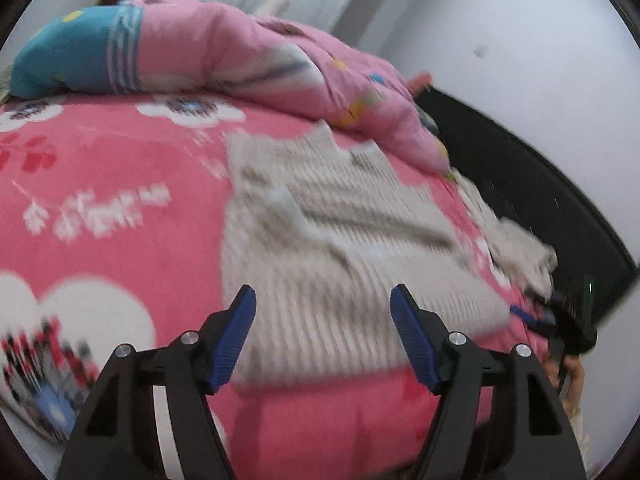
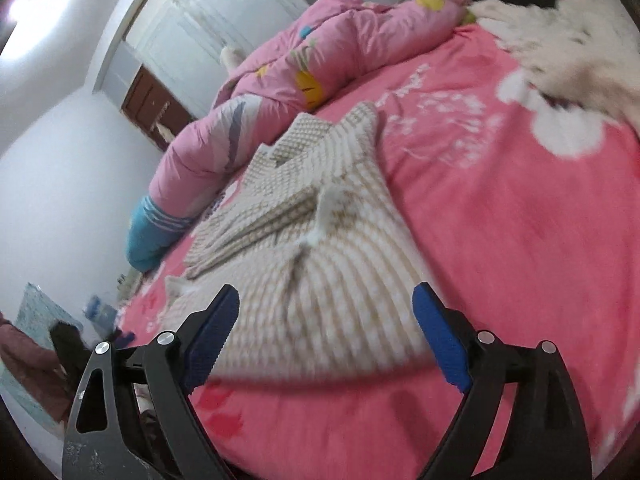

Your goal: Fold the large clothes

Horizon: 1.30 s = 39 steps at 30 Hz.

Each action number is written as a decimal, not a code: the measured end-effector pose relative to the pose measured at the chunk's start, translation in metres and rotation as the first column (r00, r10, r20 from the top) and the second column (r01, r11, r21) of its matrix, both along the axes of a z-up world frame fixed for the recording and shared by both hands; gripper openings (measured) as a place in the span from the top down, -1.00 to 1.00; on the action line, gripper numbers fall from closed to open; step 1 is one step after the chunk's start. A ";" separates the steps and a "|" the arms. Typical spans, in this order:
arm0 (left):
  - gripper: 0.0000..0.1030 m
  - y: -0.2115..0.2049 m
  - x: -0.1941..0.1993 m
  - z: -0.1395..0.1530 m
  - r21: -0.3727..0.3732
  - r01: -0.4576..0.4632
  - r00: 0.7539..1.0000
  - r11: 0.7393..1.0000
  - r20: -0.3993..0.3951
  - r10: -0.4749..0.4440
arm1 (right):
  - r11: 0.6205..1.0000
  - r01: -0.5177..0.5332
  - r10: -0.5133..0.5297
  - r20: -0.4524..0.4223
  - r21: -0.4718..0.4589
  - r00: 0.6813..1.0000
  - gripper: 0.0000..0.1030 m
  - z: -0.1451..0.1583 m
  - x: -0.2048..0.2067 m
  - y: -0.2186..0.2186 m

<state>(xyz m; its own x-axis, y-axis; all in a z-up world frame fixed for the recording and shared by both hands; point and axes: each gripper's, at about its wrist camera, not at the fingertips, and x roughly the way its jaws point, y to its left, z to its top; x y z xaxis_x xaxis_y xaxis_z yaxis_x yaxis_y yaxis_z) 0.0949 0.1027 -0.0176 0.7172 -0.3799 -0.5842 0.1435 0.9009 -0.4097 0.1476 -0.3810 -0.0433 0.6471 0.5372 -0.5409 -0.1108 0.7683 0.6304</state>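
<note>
Here's the beige ribbed knit (image 1: 340,240), lying spread on the pink flowered bed cover (image 1: 120,184), its near hem just beyond both tools and its far end reaching toward the rumpled pink quilt (image 1: 248,56) at the back of the bed. In the right wrist view the same garment (image 2: 304,280) shows a panel already turned over across its far half, with a small pale tuft or tag standing up near the middle; motion blur makes it hard to say which. This looks like a soft, limp, fairly thick knit: light enough to lift with two pinches, but it will sag and stretch rather than hold a shape, and the ribbing should give the pads good bite with no slipping. Nothing fragile here. The sensible places to take hold are the two near corners of the hem, one per tool, pinching through all the layers so the fold carries evenly. Now the jaws: the left gripper (image 1: 323,300) stands released, blue pads well apart, nothing between them, hovering over the near edge of the knit without pressing on it. The right gripper (image 2: 326,300) is spread wider, also empty, poised above the near hem. A second pale fluffy garment (image 2: 568,44) lies at the far right of the bed, well apart.
</note>
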 end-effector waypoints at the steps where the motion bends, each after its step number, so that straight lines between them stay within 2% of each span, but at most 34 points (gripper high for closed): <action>1: -0.32 -0.005 -0.006 -0.006 0.001 0.015 1.000 1.000 -0.009 -0.015 | 1.000 0.006 -0.006 -0.023 0.017 1.000 -0.64 -0.007 -0.009 -0.004; 3: -0.32 -0.015 -0.016 -0.030 -0.017 0.027 0.998 0.999 -0.056 -0.028 | 0.999 0.012 -0.010 -0.067 0.032 0.998 -0.64 -0.019 -0.014 -0.006; 6: -0.31 -0.013 -0.011 -0.059 -0.100 -0.027 0.991 0.995 -0.131 0.014 | 0.999 0.019 -0.016 -0.095 0.032 0.995 -0.64 -0.030 -0.012 -0.002; 9: -0.29 0.006 -0.001 -0.073 -0.219 -0.118 0.989 0.968 -0.110 0.096 | 0.999 0.038 -0.036 -0.086 0.022 0.996 -0.55 -0.029 0.001 0.003; 12: -0.29 0.016 0.014 -0.075 -0.285 -0.176 0.983 0.942 -0.106 0.151 | 0.999 0.049 -0.048 -0.096 0.003 0.994 -0.40 -0.036 0.020 0.009; 13: -0.27 0.017 0.019 -0.076 -0.285 -0.193 0.980 0.939 -0.109 0.169 | 0.998 0.058 -0.060 -0.096 -0.019 0.994 -0.35 -0.039 0.029 0.012; 14: -0.19 0.016 0.024 -0.076 -0.267 -0.215 0.975 0.940 -0.110 0.192 | 0.998 0.061 -0.064 -0.088 -0.033 0.994 -0.27 -0.043 0.032 0.011; 16: 0.01 0.010 0.032 -0.074 -0.181 -0.251 0.967 0.951 -0.096 0.237 | 0.994 0.085 -0.091 -0.079 -0.070 0.993 -0.10 -0.045 0.045 0.013; 18: 0.36 0.000 0.042 -0.070 -0.065 -0.272 0.960 0.960 -0.084 0.267 | 0.992 0.101 -0.108 -0.085 -0.078 0.990 0.26 -0.047 0.054 0.009; 19: 0.45 -0.004 0.045 -0.067 -0.021 -0.273 0.960 0.962 -0.074 0.271 | 0.992 0.103 -0.110 -0.087 -0.079 0.990 0.36 -0.047 0.057 0.007; 20: 0.63 -0.009 0.045 -0.062 0.030 -0.272 0.960 0.962 -0.054 0.273 | 0.992 0.101 -0.108 -0.083 -0.076 0.991 0.57 -0.043 0.060 0.007; 21: 0.72 -0.019 0.043 -0.051 0.107 -0.268 0.962 0.957 -0.013 0.271 | 0.990 0.102 -0.108 -0.063 -0.095 0.992 0.66 -0.035 0.058 0.009; 24: 0.78 -0.036 0.028 -0.022 0.240 -0.271 0.962 0.932 0.104 0.253 | 0.975 0.106 -0.098 0.048 -0.198 0.994 0.75 -0.002 0.038 0.018; 26: 0.79 -0.036 0.019 -0.010 0.245 -0.265 0.962 0.932 0.126 0.241 | 0.969 0.103 -0.082 0.098 -0.223 0.992 0.78 0.018 0.021 0.018; 28: 0.79 -0.030 0.004 0.002 0.216 -0.253 0.965 0.943 0.130 0.229 | 0.970 0.094 -0.069 0.119 -0.222 0.990 0.78 0.028 0.002 0.013; 33: 0.79 -0.022 -0.052 0.017 0.212 -0.178 0.980 0.961 0.122 0.155 | 0.987 0.059 -0.040 0.120 -0.152 0.992 0.78 0.032 -0.058 -0.006; 36: 0.73 -0.016 -0.084 0.001 0.183 -0.141 0.989 0.973 0.058 0.133 | 0.995 0.027 -0.023 0.051 -0.096 0.998 0.72 0.011 -0.078 -0.014; 37: 0.68 -0.016 -0.087 -0.007 0.178 -0.133 0.991 0.975 0.030 0.130 | 0.995 0.012 -0.013 -0.009 -0.101 1.000 0.67 -0.007 -0.078 -0.015; 38: 0.59 -0.012 -0.085 -0.023 0.163 -0.114 0.993 0.980 -0.018 0.118 | 0.993 0.013 -0.020 -0.057 -0.117 0.998 0.54 -0.019 -0.075 -0.015; 39: 0.47 -0.006 -0.082 -0.035 0.141 -0.110 0.991 0.984 -0.058 0.119 | 0.992 0.015 -0.030 -0.120 -0.127 0.992 0.31 -0.034 -0.072 -0.019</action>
